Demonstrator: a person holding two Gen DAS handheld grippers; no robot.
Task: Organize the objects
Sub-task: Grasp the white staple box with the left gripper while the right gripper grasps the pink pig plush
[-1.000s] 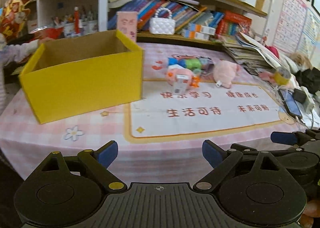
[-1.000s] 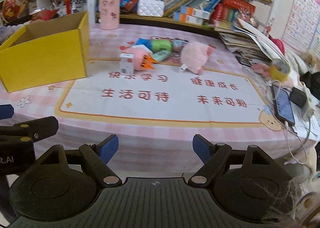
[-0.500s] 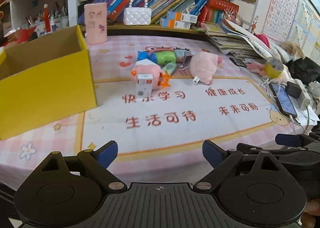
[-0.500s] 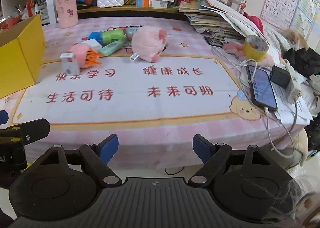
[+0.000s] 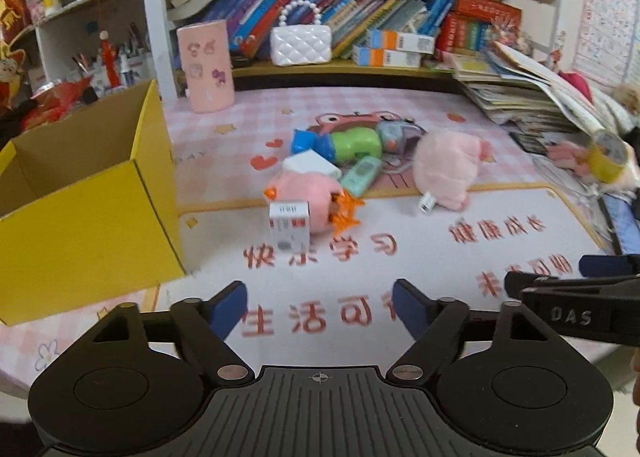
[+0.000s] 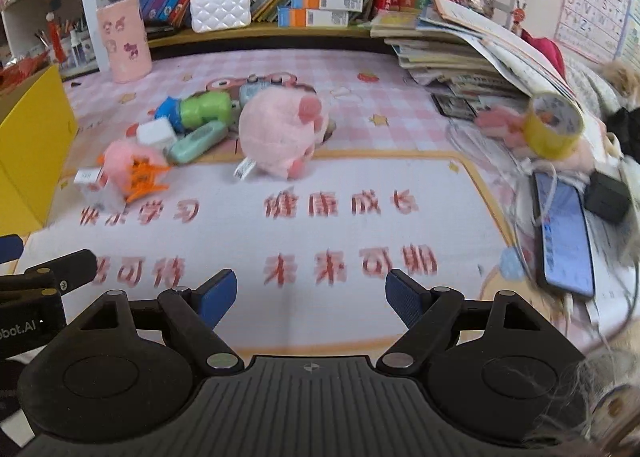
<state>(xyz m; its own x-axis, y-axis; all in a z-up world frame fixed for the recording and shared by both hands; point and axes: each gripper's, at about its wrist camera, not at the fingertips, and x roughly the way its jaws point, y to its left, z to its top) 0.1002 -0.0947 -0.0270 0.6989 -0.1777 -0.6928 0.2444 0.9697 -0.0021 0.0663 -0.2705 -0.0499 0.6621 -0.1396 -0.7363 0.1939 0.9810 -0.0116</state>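
Observation:
A pile of small items lies mid-table: a white carton (image 5: 289, 228), a pink toy with orange feet (image 5: 310, 193), a white block (image 5: 311, 166), a green and blue toy (image 5: 352, 143), a mint case (image 5: 360, 175) and a pink plush pig (image 5: 448, 169). An open yellow box (image 5: 84, 213) stands at the left. My left gripper (image 5: 320, 307) is open and empty over the near mat. My right gripper (image 6: 311, 297) is open and empty; the pig (image 6: 280, 137) and carton (image 6: 94, 187) lie ahead of it.
A pink cup (image 5: 205, 67) and white handbag (image 5: 301, 44) stand at the back by bookshelves. Stacked magazines (image 6: 460, 53), a yellow tape roll (image 6: 554, 125), a phone (image 6: 566, 241) with cables and a black charger (image 6: 608, 197) crowd the right edge.
Both grippers have moved forward over the table toward the pile. The views have swung right, so the yellow box sits farther left. Both stay open.

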